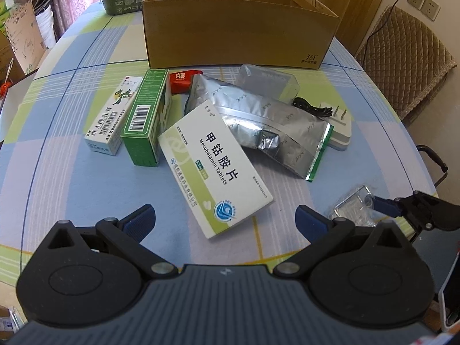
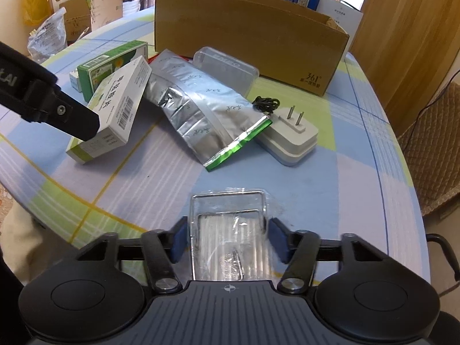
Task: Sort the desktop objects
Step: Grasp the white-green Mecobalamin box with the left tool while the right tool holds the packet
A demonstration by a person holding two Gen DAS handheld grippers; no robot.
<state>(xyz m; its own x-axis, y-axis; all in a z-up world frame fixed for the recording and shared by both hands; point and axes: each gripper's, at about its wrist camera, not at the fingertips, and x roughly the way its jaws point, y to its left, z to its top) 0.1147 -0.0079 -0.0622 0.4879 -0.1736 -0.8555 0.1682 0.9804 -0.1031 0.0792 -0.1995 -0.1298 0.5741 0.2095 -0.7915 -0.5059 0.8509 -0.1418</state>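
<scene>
Holding my left tool (image 1: 227, 218) released, its two blue pads (image 1: 141, 218) stand wide apart and grip nothing. It hangs over the checked counter (image 1: 72, 187), tilted down toward the pile.

Farthest left lies a white cream carton (image 1: 112, 115), and touching its right side is a green carton (image 1: 145, 120) with a barcode on top. Next comes the white and green tablet box (image 1: 212, 169), lying askew with its near corner between my left tool's open fingers, touching neither pad. A small red packet (image 1: 184, 79) sits behind it. A silver foil pouch (image 1: 267, 123) rests partly on the tablet box, with a clear case (image 1: 267, 82) behind it. Under the pouch's right end is a white plug adapter (image 1: 340, 126), prongs up, beside a coil of black cable (image 1: 310, 107). An open cardboard box (image 1: 238, 34) stands behind all of these.

Farthest right, well apart from the pile, a clear plastic box (image 2: 227, 210) lies on the counter's near edge. My right tool (image 2: 227, 238) straddles it, a pad at each side. I cannot tell whether the pads press on it.
</scene>
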